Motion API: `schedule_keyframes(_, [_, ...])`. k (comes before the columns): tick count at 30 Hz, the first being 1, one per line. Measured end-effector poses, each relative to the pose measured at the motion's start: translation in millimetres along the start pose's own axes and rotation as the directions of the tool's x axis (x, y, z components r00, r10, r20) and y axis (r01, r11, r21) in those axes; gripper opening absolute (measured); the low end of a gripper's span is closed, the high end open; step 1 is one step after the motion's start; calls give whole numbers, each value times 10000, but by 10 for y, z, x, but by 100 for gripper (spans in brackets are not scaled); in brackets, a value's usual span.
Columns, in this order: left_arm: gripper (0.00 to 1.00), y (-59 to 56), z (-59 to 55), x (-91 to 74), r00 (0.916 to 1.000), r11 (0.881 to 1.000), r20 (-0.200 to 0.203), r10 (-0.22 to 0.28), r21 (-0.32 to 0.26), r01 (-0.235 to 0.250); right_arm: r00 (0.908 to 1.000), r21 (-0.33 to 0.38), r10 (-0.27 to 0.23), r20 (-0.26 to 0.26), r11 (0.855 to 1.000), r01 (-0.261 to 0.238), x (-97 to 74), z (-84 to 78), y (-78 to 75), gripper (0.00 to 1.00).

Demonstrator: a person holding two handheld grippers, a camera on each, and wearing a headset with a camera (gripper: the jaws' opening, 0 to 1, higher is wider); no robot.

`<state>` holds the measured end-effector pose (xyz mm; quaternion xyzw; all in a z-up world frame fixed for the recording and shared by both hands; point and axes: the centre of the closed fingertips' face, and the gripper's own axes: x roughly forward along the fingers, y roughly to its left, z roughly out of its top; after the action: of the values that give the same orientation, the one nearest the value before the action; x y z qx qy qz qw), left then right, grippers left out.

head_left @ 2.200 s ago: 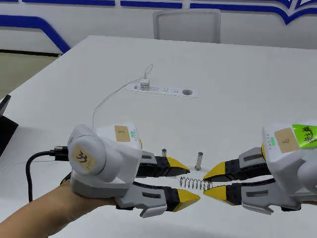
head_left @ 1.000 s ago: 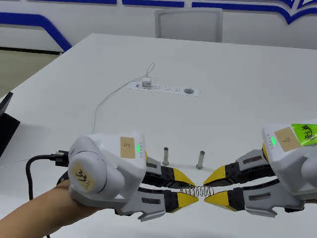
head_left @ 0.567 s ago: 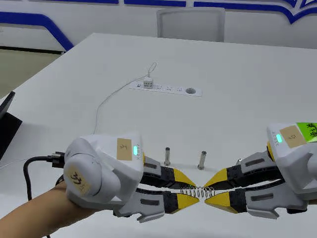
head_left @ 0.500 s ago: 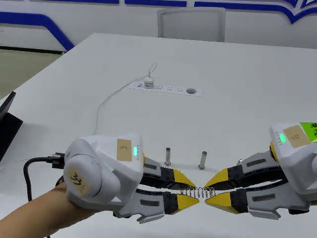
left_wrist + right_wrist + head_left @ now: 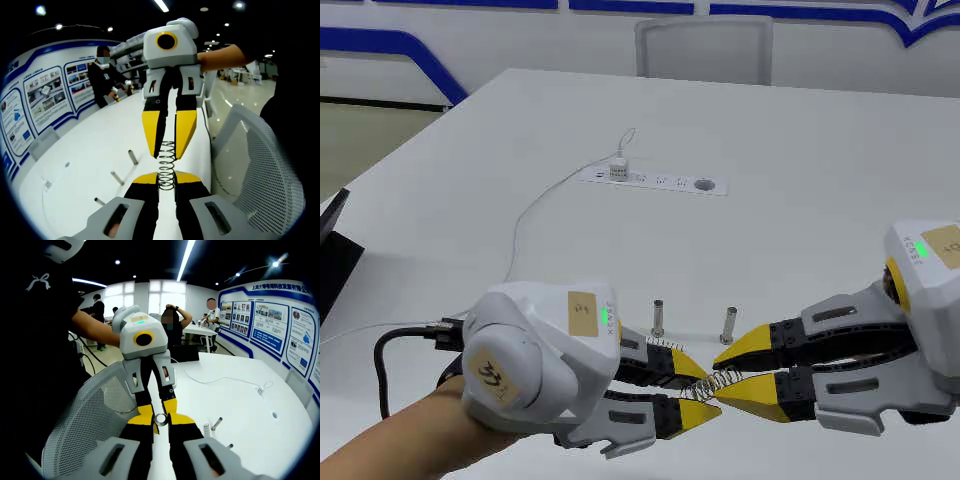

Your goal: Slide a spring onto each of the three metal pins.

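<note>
The left gripper [image 5: 166, 178] and the right gripper [image 5: 161, 420] meet tip to tip, low over the near edge of the white tabletop [image 5: 800, 200], with a small coil spring [image 5: 167, 157] stretched between them. In the left gripper view the left jaws are nearly closed, pinching one end of the spring. The opposite yellow-tipped jaws come in from above, drawn narrowly together on its other end. In the right gripper view that end shows as a small ring between the right jaws' tips, so they seem to have hold of it, though the contact itself is hard to make out. In the head view the spring runs slightly tilted, off the tabletop. Just behind it two metal pins stand upright, one [image 5: 658, 317] nearer the left gripper, the other [image 5: 728, 325] nearer the right. What looks like a second spring [image 5: 206, 430] stands on the tabletop just beside a pin. Farther back lies a white power strip [image 5: 650, 182] with a plugged-in charger [image 5: 618, 170] and a thin white cable [image 5: 535, 205] trailing from it. The person's hand [image 5: 410, 440] holds the left gripper.
</note>
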<state>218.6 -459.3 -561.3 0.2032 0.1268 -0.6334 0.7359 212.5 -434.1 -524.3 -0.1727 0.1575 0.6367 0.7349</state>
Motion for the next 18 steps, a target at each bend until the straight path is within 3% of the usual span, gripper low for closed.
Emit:
schedule_keyframes(2, [10,0,30,-8,9998,10000,176,27,-89,-26,9993,201,-50,358,9998,43,-5,59,-6,11])
schedule_keyframes(10, [10,3,31,-9,9997,9995,233,93,-298,-86,9992,402,-243,313,9989,230,15,78,-5,11])
schedule_keyframes(13, [11,-5,51,-13,9988,9952,498,-45,-977,93,9984,556,-339,462,9980,314,22,115,-4,11])
schedule_keyframes(15, [11,29,48,-16,9988,9975,465,171,-697,-138,9978,556,-484,458,9974,458,31,129,-26,10])
schedule_keyframes(18, [12,48,43,-14,9985,9968,470,279,-766,-242,9974,708,-575,434,9960,543,43,132,-64,10])
